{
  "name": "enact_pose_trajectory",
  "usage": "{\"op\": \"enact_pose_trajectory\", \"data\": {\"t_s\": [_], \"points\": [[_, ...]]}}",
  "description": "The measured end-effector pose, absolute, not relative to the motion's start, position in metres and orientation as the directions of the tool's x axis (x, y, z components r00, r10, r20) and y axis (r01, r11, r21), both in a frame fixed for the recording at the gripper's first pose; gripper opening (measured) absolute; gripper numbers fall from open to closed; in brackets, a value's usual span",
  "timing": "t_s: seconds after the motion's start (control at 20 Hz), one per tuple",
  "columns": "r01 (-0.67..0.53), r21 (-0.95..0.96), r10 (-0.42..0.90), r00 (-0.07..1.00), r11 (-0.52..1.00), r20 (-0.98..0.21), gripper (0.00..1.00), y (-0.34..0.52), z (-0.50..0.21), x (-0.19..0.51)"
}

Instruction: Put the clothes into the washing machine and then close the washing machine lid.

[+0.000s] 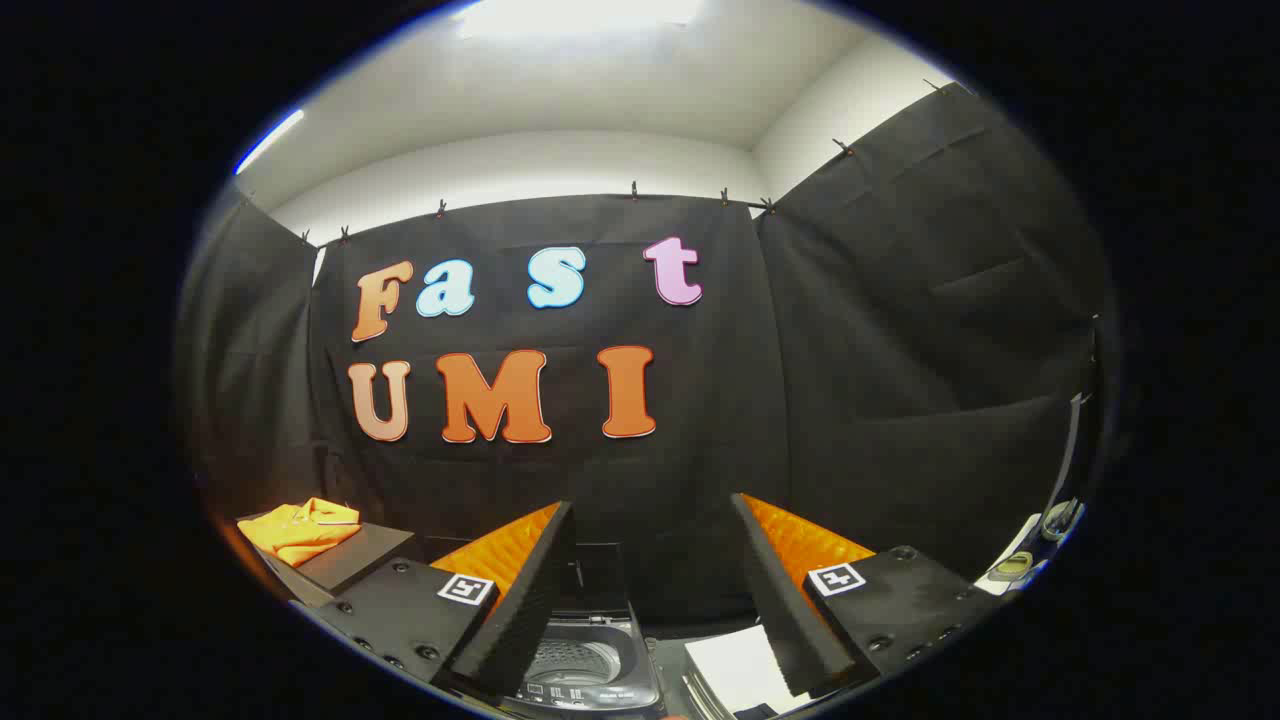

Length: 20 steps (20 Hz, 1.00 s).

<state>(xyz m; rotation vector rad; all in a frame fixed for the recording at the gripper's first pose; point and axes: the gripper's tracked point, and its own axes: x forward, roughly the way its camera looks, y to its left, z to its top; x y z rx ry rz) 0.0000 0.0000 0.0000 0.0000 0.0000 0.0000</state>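
My tool (650, 640) is spread wide, nothing between its fingers. Just ahead and below, in the gap between them, sits the small dark-grey top-loading washing machine (585, 665); its lid stands up at the back, so the ribbed drum is open to me. To the right of it, partly behind my right finger, lies a flat white sheet-like thing (730, 665) I cannot identify. The piece I need, the folded orange garment (298, 530), lies well off to my left, beyond the left finger, on a dark tabletop (365, 555) set higher than the washer. So my judgement is that the coming move is a swing left and forward, away from the drum.
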Motion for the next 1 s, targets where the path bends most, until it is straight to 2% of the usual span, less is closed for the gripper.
{"op": "enact_pose_trajectory", "data": {"t_s": [1.0], "points": [[-0.012, -0.014, 0.012, 1.0, 1.0, 0.015, 0.98, 0.098, 0.0, 0.015]]}}
